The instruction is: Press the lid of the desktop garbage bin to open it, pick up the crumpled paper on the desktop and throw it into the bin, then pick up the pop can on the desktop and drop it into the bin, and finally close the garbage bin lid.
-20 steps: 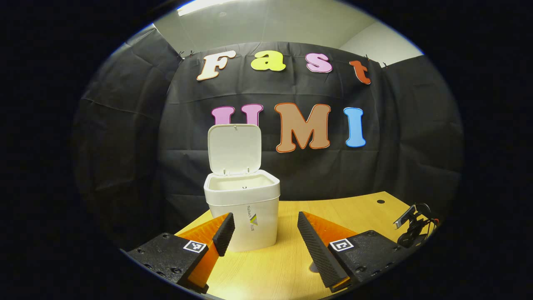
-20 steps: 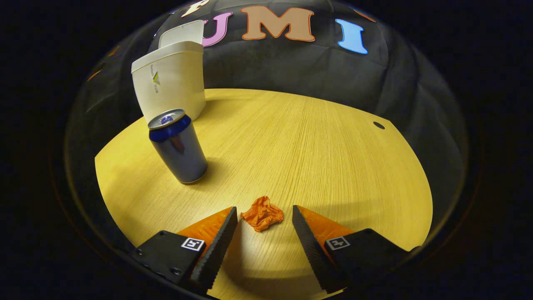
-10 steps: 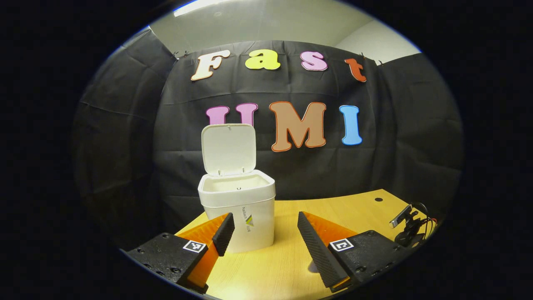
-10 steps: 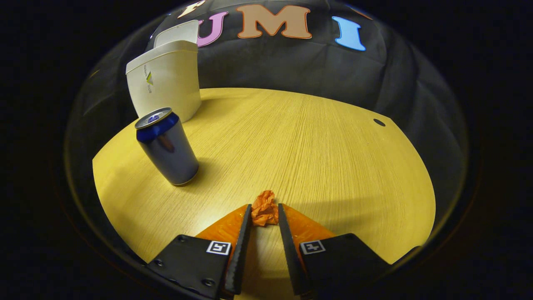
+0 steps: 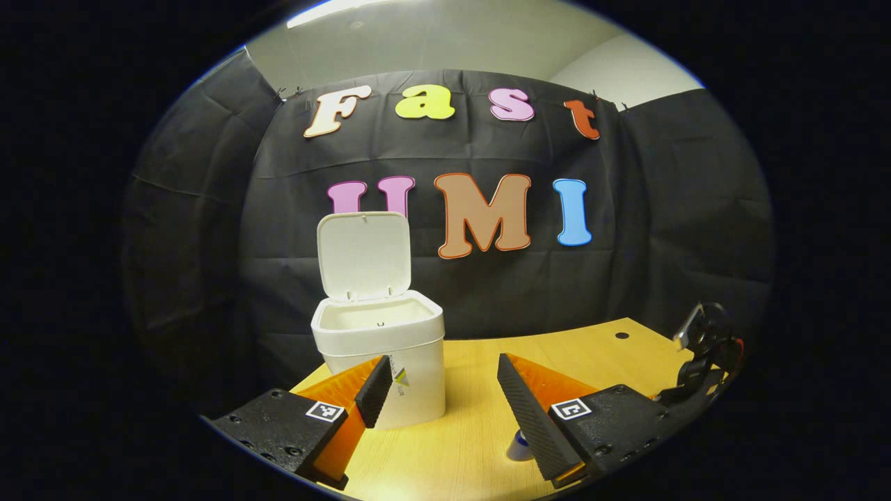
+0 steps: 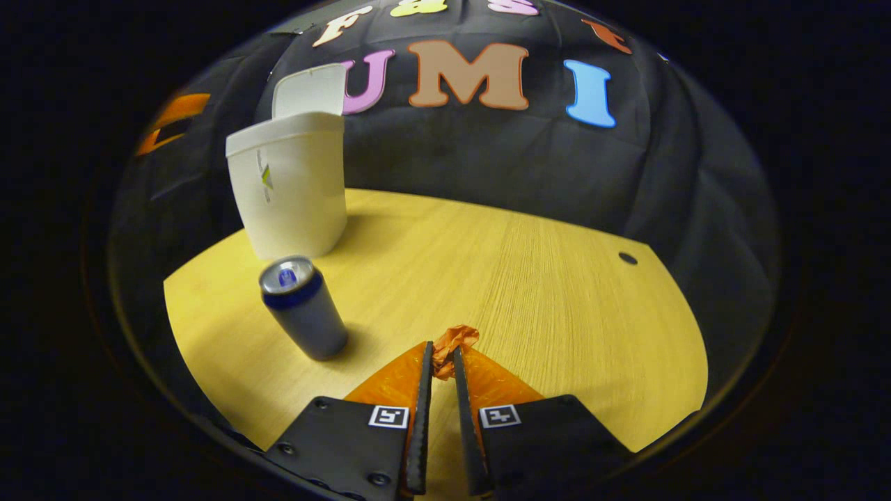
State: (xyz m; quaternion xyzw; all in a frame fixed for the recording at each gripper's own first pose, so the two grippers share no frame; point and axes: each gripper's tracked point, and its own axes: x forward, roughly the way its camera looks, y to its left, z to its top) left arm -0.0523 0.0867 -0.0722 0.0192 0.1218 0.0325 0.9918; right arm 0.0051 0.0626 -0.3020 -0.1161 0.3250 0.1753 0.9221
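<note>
**Paper ball pinched, bin open**

The right gripper (image 6: 440, 355) squeezes the orange crumpled paper (image 6: 452, 342) above the wooden desk (image 6: 557, 306). The blue pop can (image 6: 303, 307) stands near the white garbage bin (image 5: 379, 358), lid (image 5: 363, 255) up. The left gripper (image 5: 442, 386) is spread wide, holding nothing.

in the left gripper view the pop can (image 5: 518, 445) at five o'clock is mostly hidden behind a finger, and the bin (image 5: 379, 358) inside cannot be seen.
</note>
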